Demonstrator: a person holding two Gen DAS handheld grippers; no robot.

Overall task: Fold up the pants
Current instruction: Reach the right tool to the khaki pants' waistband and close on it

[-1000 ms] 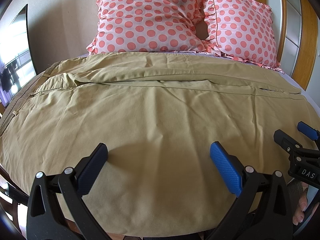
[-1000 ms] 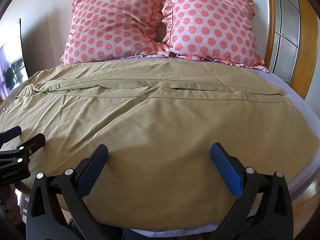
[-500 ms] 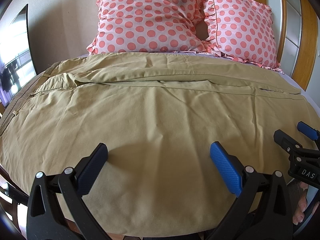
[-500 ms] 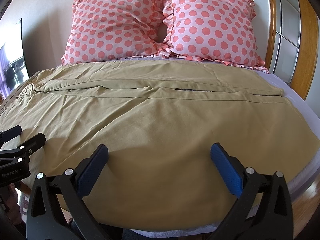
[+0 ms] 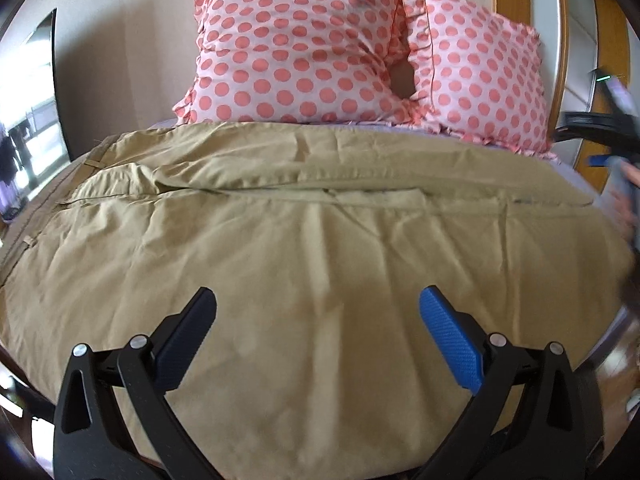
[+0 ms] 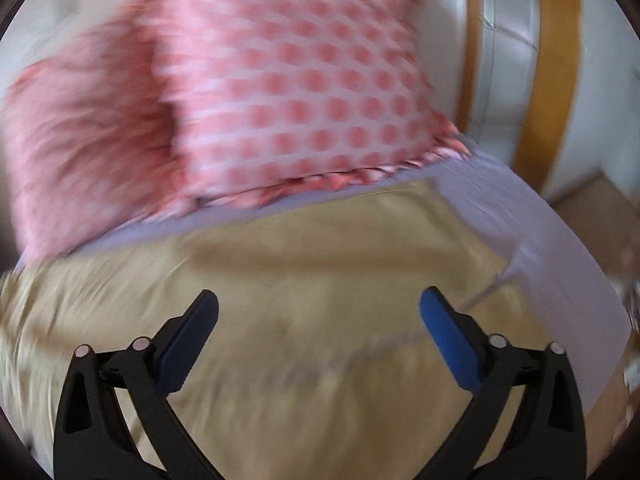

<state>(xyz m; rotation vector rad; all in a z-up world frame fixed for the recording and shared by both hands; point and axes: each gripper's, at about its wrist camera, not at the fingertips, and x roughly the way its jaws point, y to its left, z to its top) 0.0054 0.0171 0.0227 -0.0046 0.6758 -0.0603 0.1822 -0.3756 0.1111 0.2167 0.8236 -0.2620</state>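
Note:
Khaki pants [image 5: 304, 240] lie spread flat across the bed, waistband at the left and leg ends at the right. My left gripper [image 5: 318, 316] is open and empty, hovering over the near leg's middle. My right gripper [image 6: 319, 312] is open and empty above the pants [image 6: 320, 272] near their leg-end corner on the far right. That view is motion-blurred. The right gripper also shows in the left wrist view [image 5: 600, 148] at the right edge, raised above the bed.
Two pink polka-dot pillows [image 5: 304, 52] lean on the wall at the bed's head. A lavender sheet [image 6: 560, 248] shows beyond the pants' right end. A wooden-framed door [image 6: 548, 72] stands at the right. A dark-framed window [image 5: 28, 120] is at the left.
My right gripper has swung fast up and to the right, toward the pants' leg end and the pillows. My left gripper has moved slightly forward over the pants. Both stay open.

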